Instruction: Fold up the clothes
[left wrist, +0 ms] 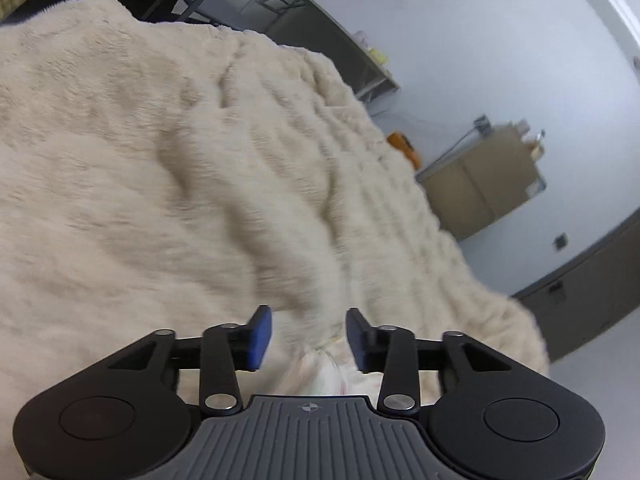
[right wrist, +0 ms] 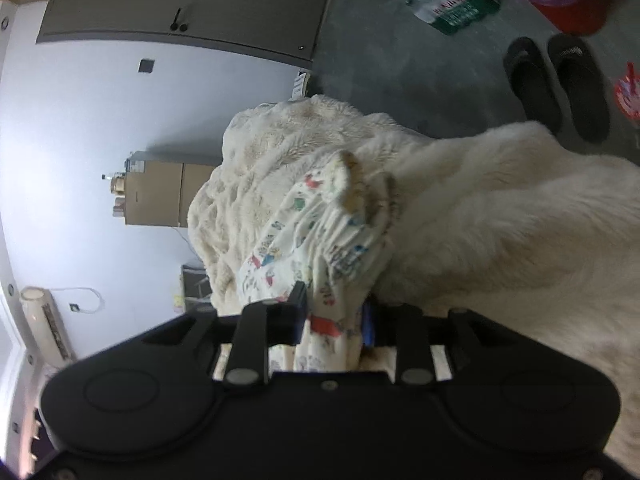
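A white garment with small coloured prints lies bunched on a cream fluffy blanket. My right gripper is shut on its near end; the cloth fills the gap between the pads and its gathers run toward the grip. In the left wrist view the same blanket fills most of the picture. My left gripper stands open above it, its blue pads well apart. A bit of white cloth shows low between the fingers, close to the right one, with no pad pressing on it.
The floor beyond the blanket holds a pair of dark slippers, a red bucket and a pack of water bottles. A cardboard box, a dark cabinet and a metal rack stand along the wall.
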Demonstrator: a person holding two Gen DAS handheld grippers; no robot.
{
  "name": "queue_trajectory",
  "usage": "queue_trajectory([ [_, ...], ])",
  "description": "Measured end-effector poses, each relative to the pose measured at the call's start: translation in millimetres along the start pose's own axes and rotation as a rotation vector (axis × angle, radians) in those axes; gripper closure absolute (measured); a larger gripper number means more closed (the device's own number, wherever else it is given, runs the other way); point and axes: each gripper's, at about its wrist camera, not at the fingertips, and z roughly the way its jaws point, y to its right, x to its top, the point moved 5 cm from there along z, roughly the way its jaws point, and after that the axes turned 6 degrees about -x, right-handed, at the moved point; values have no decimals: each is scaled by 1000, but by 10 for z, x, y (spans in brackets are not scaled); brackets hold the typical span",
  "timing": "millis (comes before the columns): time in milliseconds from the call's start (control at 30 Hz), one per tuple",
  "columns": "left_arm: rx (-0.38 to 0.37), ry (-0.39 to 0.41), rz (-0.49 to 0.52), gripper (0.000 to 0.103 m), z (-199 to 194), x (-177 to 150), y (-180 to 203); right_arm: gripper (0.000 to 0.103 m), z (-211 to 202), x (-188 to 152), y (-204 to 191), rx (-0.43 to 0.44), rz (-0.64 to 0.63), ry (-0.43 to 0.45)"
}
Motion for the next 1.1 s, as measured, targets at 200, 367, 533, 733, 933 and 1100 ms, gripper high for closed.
queue_trajectory([
  [200, -70, -88, -174, 36, -51, -178, -495, 49, -580, 132, -271, 148, -48, 137],
  [367, -152, -173, -245, 35, 192, -464, -615, 46, -653, 106, -424, 204, -97, 131],
  [533, -178, -134, -94, 94, 268, -534, -360, 46, -323, -124, -476, 206, -152, -17],
  [733, 83, -47, 284, 90, 22, -364, 141, 45, -64, -465, -544, 162, -272, -86],
  [933, -98, -49, 632, 34, -333, -758, 1059, 43, 96, -1286, -1062, 103, -830, -211],
  [1100, -154, -194, 1013, 34, -454, -1604, 1790, 43, 181, -2478, -1441, -6, -1477, -199],
])
